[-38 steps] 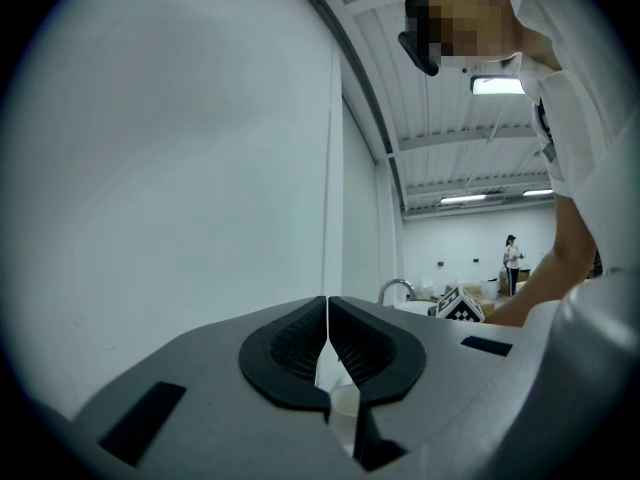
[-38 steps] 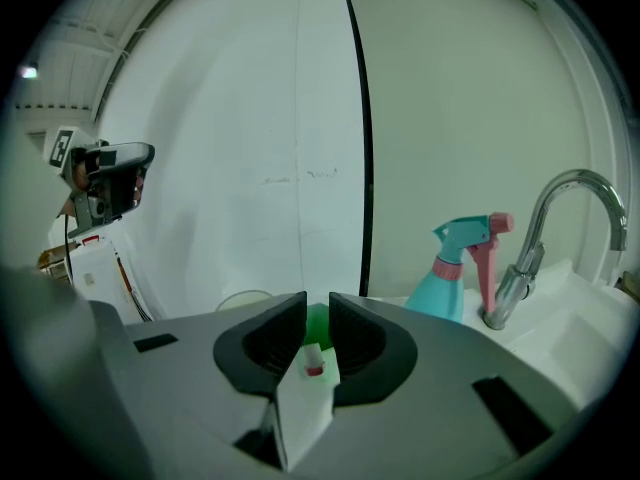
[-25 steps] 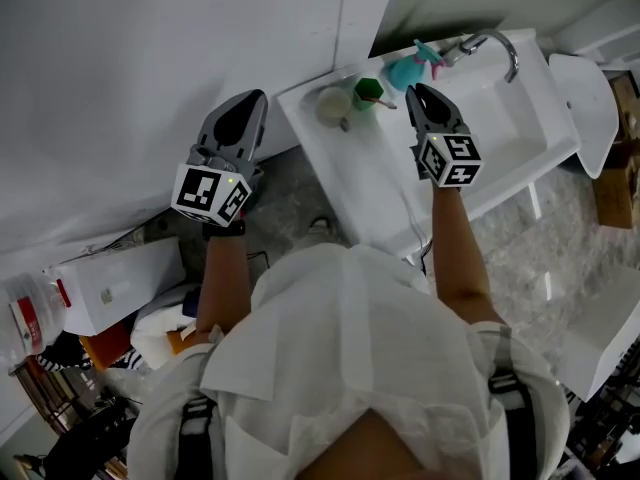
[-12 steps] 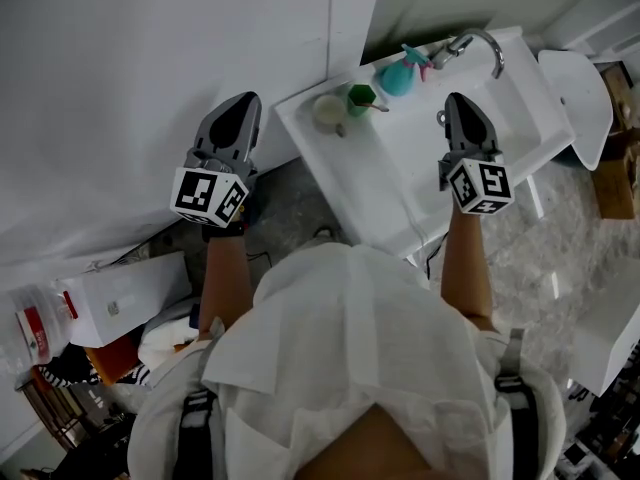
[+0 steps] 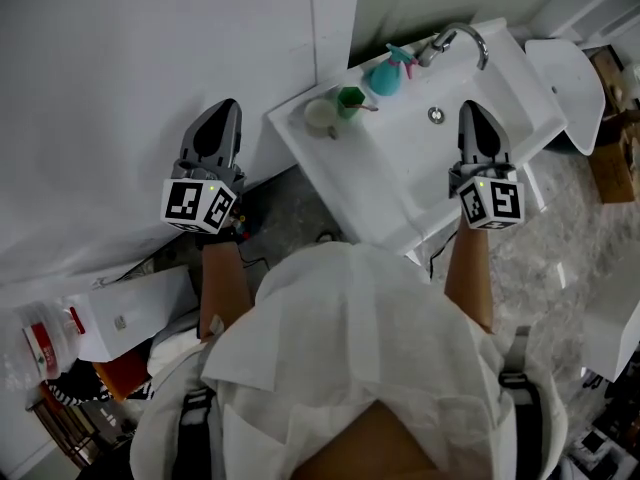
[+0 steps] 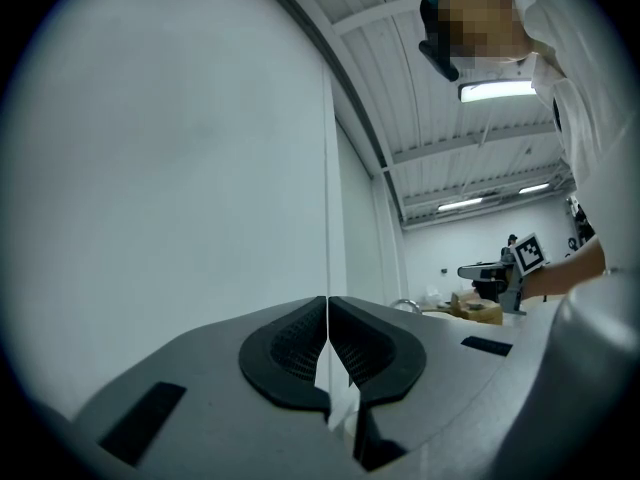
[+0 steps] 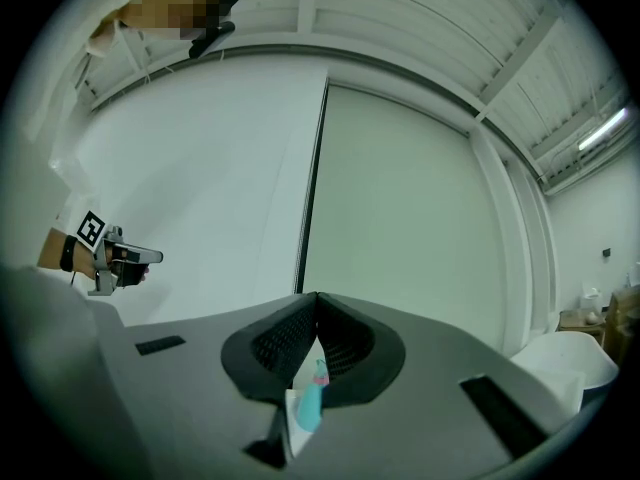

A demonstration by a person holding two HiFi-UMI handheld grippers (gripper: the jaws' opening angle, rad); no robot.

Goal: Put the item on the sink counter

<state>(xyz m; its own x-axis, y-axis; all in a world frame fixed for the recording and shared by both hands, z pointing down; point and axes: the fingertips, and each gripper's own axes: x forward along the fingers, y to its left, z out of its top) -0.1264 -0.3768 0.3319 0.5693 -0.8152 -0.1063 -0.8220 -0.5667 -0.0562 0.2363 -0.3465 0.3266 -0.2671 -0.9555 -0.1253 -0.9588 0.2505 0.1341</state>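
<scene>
A white sink [image 5: 400, 183] stands against the wall, with a faucet [image 5: 455, 38] at its back. Along its counter edge sit a pale cup [image 5: 322, 115], a green cup [image 5: 350, 97] and a teal spray bottle [image 5: 384, 73]. My right gripper [image 5: 473, 111] hangs over the right side of the basin, shut and holding nothing. A sliver of the teal bottle [image 7: 311, 402] shows below the shut jaws of the right gripper [image 7: 316, 298]. Left of the sink, my left gripper [image 5: 223, 109] points at the bare wall. This left gripper [image 6: 327, 303] is shut and empty.
A white rounded fixture [image 5: 566, 73] stands right of the sink, with a cardboard box [image 5: 610, 138] beyond it. A white box [image 5: 120, 313] and clutter lie on the floor at lower left. The drain [image 5: 436, 115] lies in the basin.
My right gripper has swung right, away from the cups and bottle, to the basin's right side. The left gripper has barely shifted. Both stayed shut.
</scene>
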